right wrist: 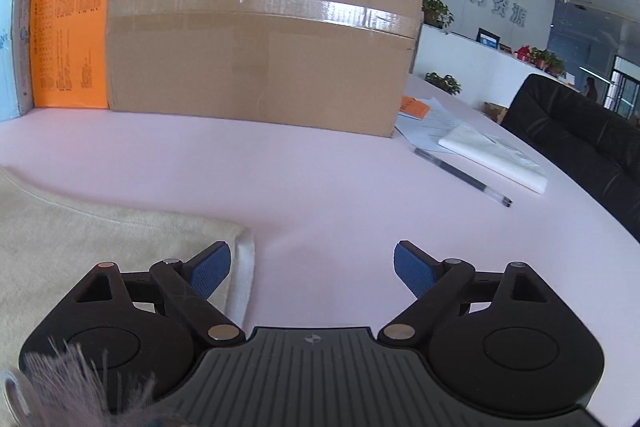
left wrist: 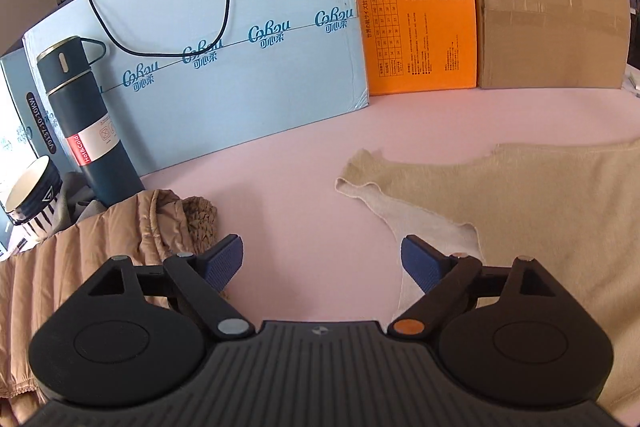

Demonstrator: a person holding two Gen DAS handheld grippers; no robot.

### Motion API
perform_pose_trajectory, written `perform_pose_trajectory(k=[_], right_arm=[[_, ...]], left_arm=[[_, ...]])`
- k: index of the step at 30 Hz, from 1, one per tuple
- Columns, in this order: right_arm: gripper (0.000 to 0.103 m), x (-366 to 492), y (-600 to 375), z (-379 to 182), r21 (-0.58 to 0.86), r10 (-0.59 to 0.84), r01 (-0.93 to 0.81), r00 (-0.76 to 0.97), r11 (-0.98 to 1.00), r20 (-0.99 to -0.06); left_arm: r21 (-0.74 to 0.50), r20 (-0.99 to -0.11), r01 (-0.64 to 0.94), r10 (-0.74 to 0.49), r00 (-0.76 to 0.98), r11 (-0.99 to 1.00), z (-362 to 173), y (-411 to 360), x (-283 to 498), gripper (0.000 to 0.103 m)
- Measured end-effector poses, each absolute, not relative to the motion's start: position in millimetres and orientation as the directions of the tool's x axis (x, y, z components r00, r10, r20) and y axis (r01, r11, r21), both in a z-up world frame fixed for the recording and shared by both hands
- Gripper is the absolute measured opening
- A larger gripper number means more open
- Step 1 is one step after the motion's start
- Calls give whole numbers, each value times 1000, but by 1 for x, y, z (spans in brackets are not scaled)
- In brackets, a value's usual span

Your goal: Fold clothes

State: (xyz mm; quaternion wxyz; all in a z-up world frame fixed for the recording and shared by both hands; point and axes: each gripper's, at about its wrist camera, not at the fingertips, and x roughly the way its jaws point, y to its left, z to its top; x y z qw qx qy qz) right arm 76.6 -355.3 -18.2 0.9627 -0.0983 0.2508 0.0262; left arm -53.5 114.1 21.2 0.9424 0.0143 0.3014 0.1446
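Beige knitwear, a sweater [left wrist: 540, 203], lies flat on the pink table [left wrist: 280, 179], filling the right half of my left wrist view and the lower left of my right wrist view. My left gripper [left wrist: 322, 261] hangs spread wide and empty, its right pad over the sweater's near edge. My right gripper [right wrist: 312, 265] is likewise parted, holding nothing, its left pad above the sweater's corner. At lower left in the left view sits a crumpled tan garment [left wrist: 88, 267]; behind it stand a dark flask [left wrist: 86, 119] and a cup [left wrist: 32, 195], its inside apparently empty. Blue [left wrist: 224, 67], orange [left wrist: 416, 11] and brown boxes [right wrist: 264, 27] line the top, all closed.
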Motion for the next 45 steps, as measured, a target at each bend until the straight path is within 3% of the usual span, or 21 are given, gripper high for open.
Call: perform_pose_trajectory(k=[3,7,14,20,35,37,39,45], right_arm=[[90,60,-359,-20,-220,-88,-19,878,975,-470],[100,44,-367,-20,-206,-126,33,881,978,-456],[100,40,-372,-24,-229,-230,143,876,963,-423],[102,46,-365,-29,-293,-274,155,861,943,-428],[103,47,-373,-27,-254,-270,171,860,952,-433],[103,47,-373,-26,-247,-269,174,860,953,-434],[103,47,-374,-26,-242,-270,177,859,954,-435],[103,48,-374,-26,-241,-272,180,857,954,-437]], left_arm=[[168,-554,-254,304,775,953,19,105,-77,85],[237,-540,-240,333,773,941,15,93,-109,86],[248,-494,-269,360,791,931,-2,92,-122,87],[222,-524,-261,341,781,939,-5,95,-125,88],[231,-514,-277,359,779,933,-7,94,-127,89],[233,-514,-280,362,777,931,-7,94,-127,91],[229,-517,-290,369,772,929,-7,96,-127,102],[222,-515,-288,363,776,931,-7,96,-129,103]])
